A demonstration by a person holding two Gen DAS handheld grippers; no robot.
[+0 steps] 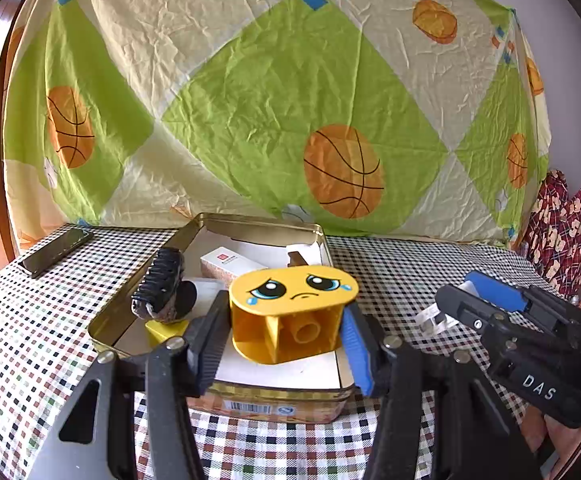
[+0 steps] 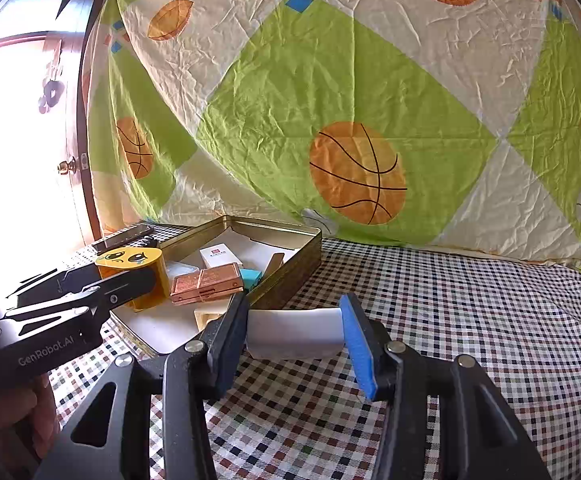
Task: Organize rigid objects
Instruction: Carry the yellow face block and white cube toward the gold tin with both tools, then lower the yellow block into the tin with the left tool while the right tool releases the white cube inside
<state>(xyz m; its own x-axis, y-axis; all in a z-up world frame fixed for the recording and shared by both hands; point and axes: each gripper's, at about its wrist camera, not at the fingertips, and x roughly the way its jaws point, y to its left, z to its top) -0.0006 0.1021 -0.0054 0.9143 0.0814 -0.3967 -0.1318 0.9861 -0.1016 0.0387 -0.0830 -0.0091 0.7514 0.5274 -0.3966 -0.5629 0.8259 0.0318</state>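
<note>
My left gripper (image 1: pixel 284 330) is shut on a yellow oval block with a crying face (image 1: pixel 294 312), held over the near end of an open gold tin (image 1: pixel 250 402). In the right wrist view that same yellow block (image 2: pixel 130 266) hangs over the tin (image 2: pixel 290 268) in the left gripper (image 2: pixel 102 288). My right gripper (image 2: pixel 294 332) is shut on a white translucent piece (image 2: pixel 294 334), low over the checked cloth to the right of the tin; the left wrist view shows the right gripper (image 1: pixel 454 304) there too. Inside the tin lie a black hair claw (image 1: pixel 158 284), a white box (image 1: pixel 230 264) and a copper case (image 2: pixel 206 282).
A dark flat phone-like slab (image 1: pixel 56 250) lies at the table's far left. A basketball-print sheet (image 1: pixel 290 100) hangs behind the table. A wooden door (image 2: pixel 70 120) stands at left, red patterned fabric (image 1: pixel 562 236) at right. A yellow wedge (image 1: pixel 166 330) and a teal item (image 2: pixel 250 276) sit in the tin.
</note>
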